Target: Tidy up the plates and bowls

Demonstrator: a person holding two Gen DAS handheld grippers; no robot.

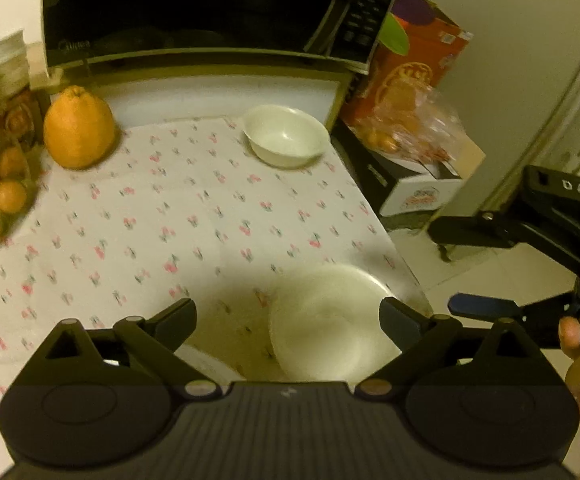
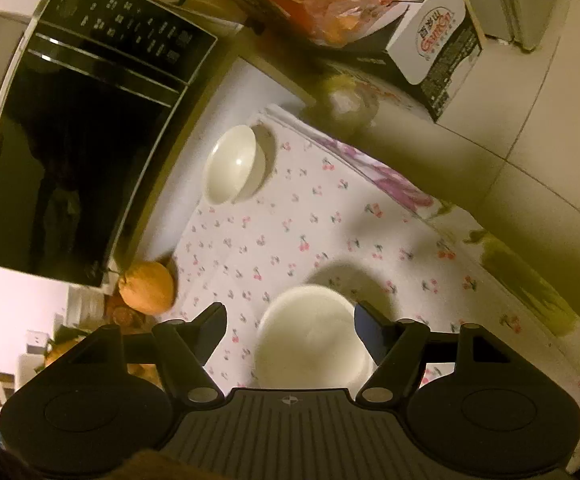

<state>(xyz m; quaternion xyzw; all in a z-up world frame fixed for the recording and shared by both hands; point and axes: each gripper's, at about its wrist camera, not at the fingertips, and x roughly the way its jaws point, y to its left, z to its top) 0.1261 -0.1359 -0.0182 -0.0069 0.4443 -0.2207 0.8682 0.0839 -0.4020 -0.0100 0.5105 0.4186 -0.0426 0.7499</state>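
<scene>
Hovering with jaws spread wide and empty, the left gripper (image 1: 286, 320) and right gripper (image 2: 290, 326) both sit over the round white plate (image 1: 326, 324) at the near edge of the cherry-print desk (image 1: 150, 220). The white ceramic bowl (image 1: 286, 136) lies well ahead, toward the black microwave (image 1: 194, 8), probably nearer the right gripper's side.

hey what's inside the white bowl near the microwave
Nothing shows inside the white bowl: its inner wall and bottom look bare in both views. Its underside, resting on the cherry-print tablecloth, is hidden.
</scene>
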